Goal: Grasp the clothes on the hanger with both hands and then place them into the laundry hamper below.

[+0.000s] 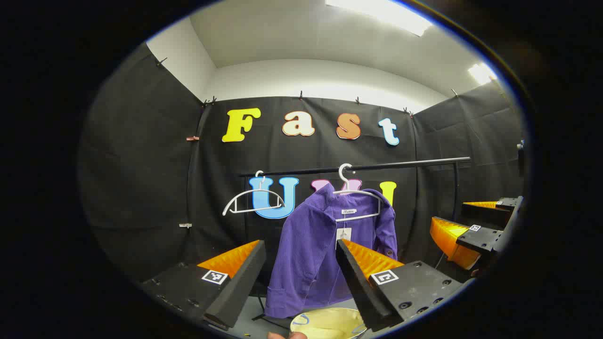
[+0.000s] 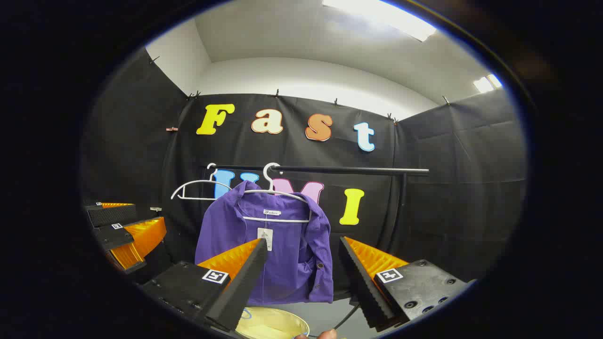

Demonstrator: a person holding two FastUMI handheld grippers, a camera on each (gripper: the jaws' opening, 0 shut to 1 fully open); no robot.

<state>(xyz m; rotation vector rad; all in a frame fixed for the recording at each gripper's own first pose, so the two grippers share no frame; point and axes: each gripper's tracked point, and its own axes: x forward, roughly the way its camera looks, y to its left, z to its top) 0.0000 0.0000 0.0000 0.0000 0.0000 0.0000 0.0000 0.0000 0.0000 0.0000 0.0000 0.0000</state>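
On the black rail (image 1: 358,166) at 12 o'clock hung one purple shirt (image 1: 315,245) on a white hanger (image 1: 355,193), an empty hanger (image 1: 252,197) beside it; yellow hamper (image 1: 327,324) stood below at 6 o'clock. Left gripper (image 1: 301,278) and right gripper (image 2: 301,278): both spread wide, holding nothing, short of the cloth. Shirt judged light, soft, limp; best pinched at each shoulder.

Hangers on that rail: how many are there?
2. An empty white hanger hangs near the left end of the black rail; a second white hanger to its right carries the purple shirt. None seem hidden.
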